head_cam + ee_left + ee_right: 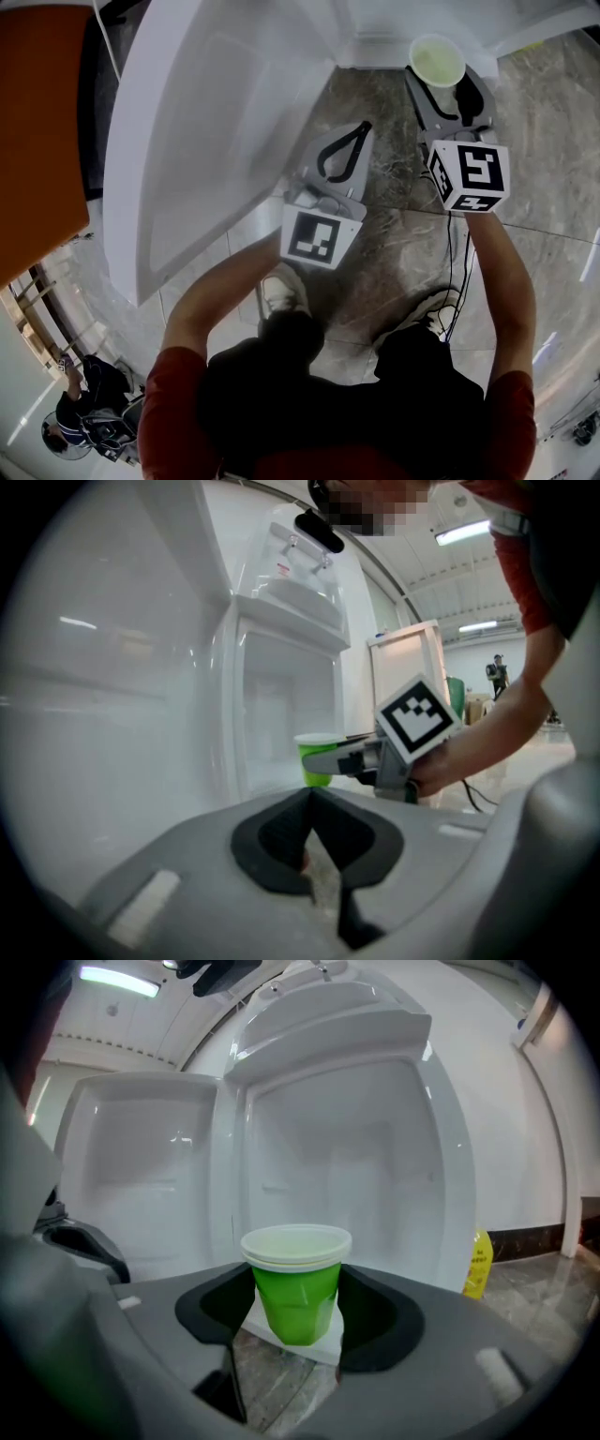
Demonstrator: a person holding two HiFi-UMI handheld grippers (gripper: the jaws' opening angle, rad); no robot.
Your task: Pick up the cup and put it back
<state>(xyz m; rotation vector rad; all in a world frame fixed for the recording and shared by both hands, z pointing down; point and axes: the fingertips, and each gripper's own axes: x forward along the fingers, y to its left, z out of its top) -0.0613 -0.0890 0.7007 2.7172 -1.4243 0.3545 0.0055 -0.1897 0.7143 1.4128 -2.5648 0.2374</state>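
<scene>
cup (298,1283) in right gripper (292,1333) — upright, fridge (337,1138) behind

No legible text; red label (282,569) on fridge (281,686), yellow sign (477,1262) print unreadable.

The cup (298,1283) is a bright green plastic tumbler with a pale, whitish rim. It stands upright, gripped at its sides between the dark fingers (380,1312) of the right gripper (298,1309). It is clear of the marbled floor (279,1386), just before the open white fridge (375,1166). From above, its inside looks empty.
</scene>
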